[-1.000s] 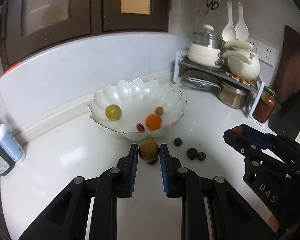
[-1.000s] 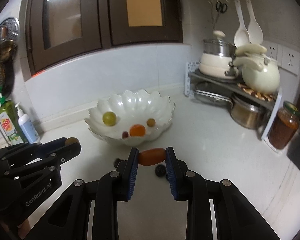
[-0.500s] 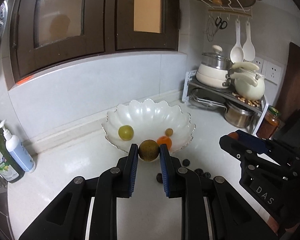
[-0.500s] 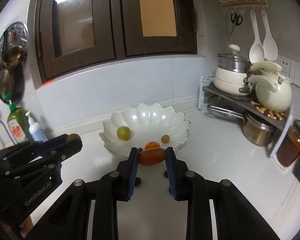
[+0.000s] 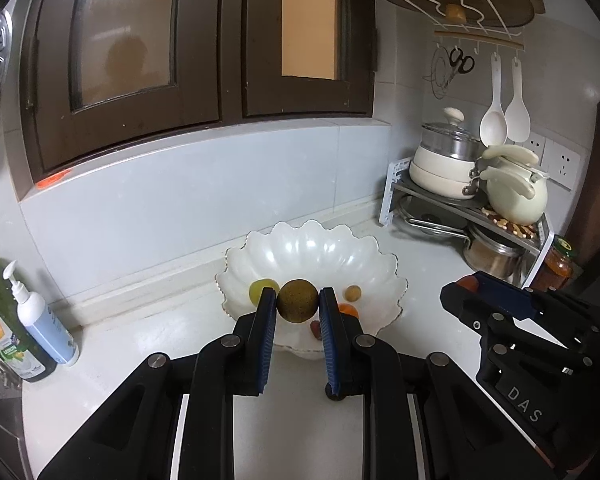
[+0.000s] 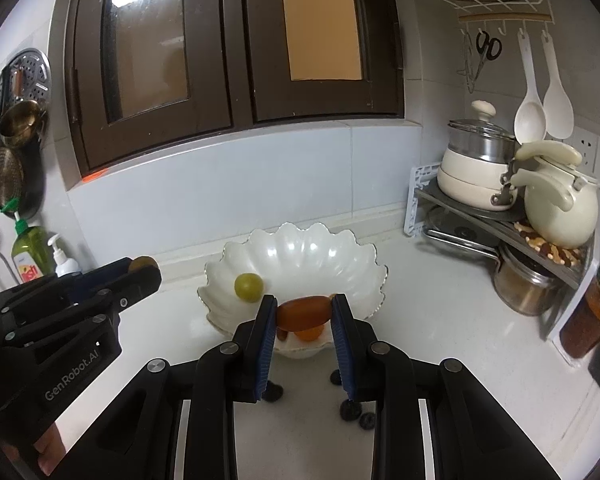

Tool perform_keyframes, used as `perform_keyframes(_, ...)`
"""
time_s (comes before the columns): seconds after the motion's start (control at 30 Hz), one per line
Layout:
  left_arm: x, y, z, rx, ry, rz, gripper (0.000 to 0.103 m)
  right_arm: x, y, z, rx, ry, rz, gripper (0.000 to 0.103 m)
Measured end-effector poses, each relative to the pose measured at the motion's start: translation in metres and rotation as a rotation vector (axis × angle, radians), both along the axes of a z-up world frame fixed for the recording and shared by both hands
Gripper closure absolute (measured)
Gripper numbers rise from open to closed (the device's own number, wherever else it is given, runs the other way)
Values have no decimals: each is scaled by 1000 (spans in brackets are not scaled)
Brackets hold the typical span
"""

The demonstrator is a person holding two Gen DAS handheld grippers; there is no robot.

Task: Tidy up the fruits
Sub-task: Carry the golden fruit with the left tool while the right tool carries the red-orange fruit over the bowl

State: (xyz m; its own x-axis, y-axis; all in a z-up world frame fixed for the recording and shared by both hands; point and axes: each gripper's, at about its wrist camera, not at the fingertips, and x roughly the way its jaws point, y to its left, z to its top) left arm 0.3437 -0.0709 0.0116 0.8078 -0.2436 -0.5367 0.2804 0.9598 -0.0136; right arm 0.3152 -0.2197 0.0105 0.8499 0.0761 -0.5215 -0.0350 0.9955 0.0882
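My left gripper [image 5: 298, 300] is shut on a round olive-brown fruit [image 5: 299, 301], held in the air in front of the white scalloped bowl [image 5: 312, 246]. My right gripper [image 6: 304, 312] is shut on an oblong orange-red fruit [image 6: 304, 312], also raised before the bowl [image 6: 300, 250]. Inside the bowl lie a green grape [image 6: 249, 287], an orange fruit [image 5: 350, 309], a small tan fruit [image 5: 353, 293] and a small red one [image 5: 315, 328]. Dark berries [image 6: 356, 412] lie on the counter under the right gripper. Each gripper shows in the other's view: the right one [image 5: 466, 288], the left one [image 6: 142, 268].
A pot rack [image 5: 472, 208] with white pots and a steel pot stands at the back right, beside an orange jar [image 5: 556, 268]. Soap bottles [image 5: 40, 320] stand at the left near the wall. White counter [image 5: 148, 328] spreads around the bowl.
Both grippers have risen from the counter with their fruits held, and the bowl now sits lower and directly behind the fingertips. The dark berries stay on the counter below.
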Motion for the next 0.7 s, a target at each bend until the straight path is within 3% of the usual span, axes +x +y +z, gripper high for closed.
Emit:
perform_keyframes(0.37,30,-9,4,24,9,10,80,30,-6,4,-27,6,-3,74)
perform_keyframes(0.7,63,-14,2,18,71,7,80,69,-14,9,-52,39,20,74)
